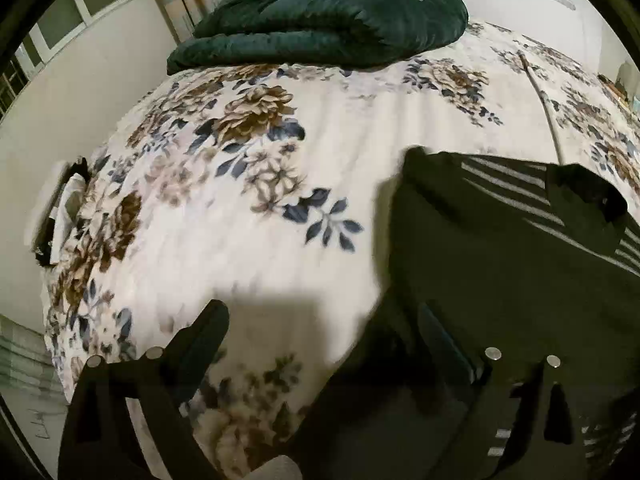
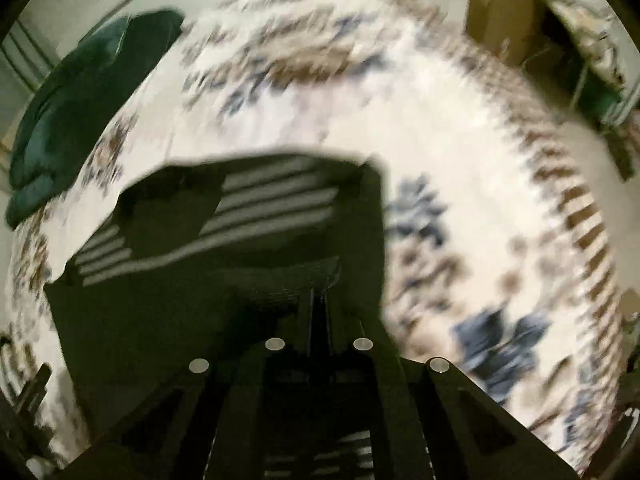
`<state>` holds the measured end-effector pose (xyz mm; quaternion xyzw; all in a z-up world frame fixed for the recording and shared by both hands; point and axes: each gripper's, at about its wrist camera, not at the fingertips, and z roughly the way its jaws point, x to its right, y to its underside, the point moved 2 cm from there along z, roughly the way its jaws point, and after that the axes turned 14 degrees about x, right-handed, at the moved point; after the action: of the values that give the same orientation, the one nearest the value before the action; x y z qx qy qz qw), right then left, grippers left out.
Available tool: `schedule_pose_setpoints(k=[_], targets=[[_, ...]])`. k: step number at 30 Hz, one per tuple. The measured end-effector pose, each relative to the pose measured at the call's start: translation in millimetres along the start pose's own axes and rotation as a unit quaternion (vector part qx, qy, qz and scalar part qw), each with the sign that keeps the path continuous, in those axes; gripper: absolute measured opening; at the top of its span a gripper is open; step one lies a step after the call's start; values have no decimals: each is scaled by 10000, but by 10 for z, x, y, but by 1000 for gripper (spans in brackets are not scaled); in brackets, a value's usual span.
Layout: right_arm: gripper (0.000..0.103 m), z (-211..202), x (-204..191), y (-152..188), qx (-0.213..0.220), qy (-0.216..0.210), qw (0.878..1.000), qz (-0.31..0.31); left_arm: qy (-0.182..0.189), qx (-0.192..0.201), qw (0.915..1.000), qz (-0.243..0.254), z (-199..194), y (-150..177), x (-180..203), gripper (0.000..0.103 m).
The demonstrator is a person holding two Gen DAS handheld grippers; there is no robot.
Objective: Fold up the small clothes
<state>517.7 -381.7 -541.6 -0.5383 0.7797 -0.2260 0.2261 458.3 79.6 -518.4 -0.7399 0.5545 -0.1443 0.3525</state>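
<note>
A small dark garment with white stripes [image 1: 520,248] lies on the floral bedspread [image 1: 256,200], at the right of the left wrist view. My left gripper [image 1: 320,320] is open; its left finger is over bare bedspread and its right finger is over the garment's left edge. In the right wrist view, which is blurred, the same garment [image 2: 224,232] fills the lower left. My right gripper [image 2: 319,300] is shut, its fingers pinched on a fold of the garment's dark fabric.
A folded dark green blanket [image 1: 320,16] lies at the far end of the bed, also in the right wrist view [image 2: 80,100]. A brown cardboard box [image 2: 500,12] stands beyond the bed at upper right. The bed's left edge drops to the floor [image 1: 80,92].
</note>
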Motion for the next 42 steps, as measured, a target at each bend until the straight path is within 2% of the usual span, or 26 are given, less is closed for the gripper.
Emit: schedule_pose_setpoints(k=[2, 5, 6, 7, 8, 10, 13, 16, 20, 23, 26, 28, 32, 35, 37, 39, 42], targets=[[5, 14, 134, -136, 111, 198, 9997, 80, 47, -13, 10000, -33, 55, -49, 25, 97], [6, 373, 376, -187, -679, 168, 9969, 365, 61, 33, 10000, 61, 136, -108, 101, 97], [14, 469, 422, -191, -839, 225, 9953, 419, 63, 42, 9999, 116, 170, -119, 130, 97], [26, 536, 443, -182, -986, 283, 9940, 388, 63, 10, 9998, 179, 221, -126, 160, 97], [32, 572, 468, -181, -1084, 345, 9929, 344, 69, -20, 9997, 219, 257, -129, 178, 97], [43, 502, 507, -199, -932, 315, 9940, 472, 71, -52, 9996, 286, 329, -143, 204, 97], [45, 318, 602, -226, -634, 128, 9945, 830, 99, -60, 9994, 324, 396, -191, 221, 97], [47, 203, 646, -189, -536, -127, 9921, 1128, 132, 33, 9993, 349, 447, -306, 252, 97], [47, 245, 411, -185, -581, -497, 9937, 823, 125, 118, 9987, 489, 657, -533, 370, 97], [47, 461, 210, -136, -923, -735, 9917, 500, -7, -25, 9972, 751, 1011, -621, 517, 97], [47, 734, 197, -57, -1094, 63, 9939, -75, -75, -356, 9945, 984, 1437, -622, 619, 101], [47, 817, 290, -42, -1189, 487, 9914, -225, 37, -442, 9948, 912, 1531, -641, 605, 103], [47, 477, 507, -49, -1139, 308, 9930, 106, 219, -184, 9957, 878, 1203, -680, 522, 103], [50, 189, 563, 181, -1432, 21, 9897, -52, 281, 60, 9964, 802, 766, -598, 408, 103], [50, 120, 515, 416, -1731, -130, 9839, -416, 294, 122, 9968, 732, 491, -469, 331, 103], [50, 116, 392, 606, -1784, -269, 9789, -959, 263, 65, 9972, 701, 255, -267, 289, 103], [49, 276, 171, 846, -1862, -358, 9641, -1858, 243, -111, 9973, 690, -77, 94, 330, 103]])
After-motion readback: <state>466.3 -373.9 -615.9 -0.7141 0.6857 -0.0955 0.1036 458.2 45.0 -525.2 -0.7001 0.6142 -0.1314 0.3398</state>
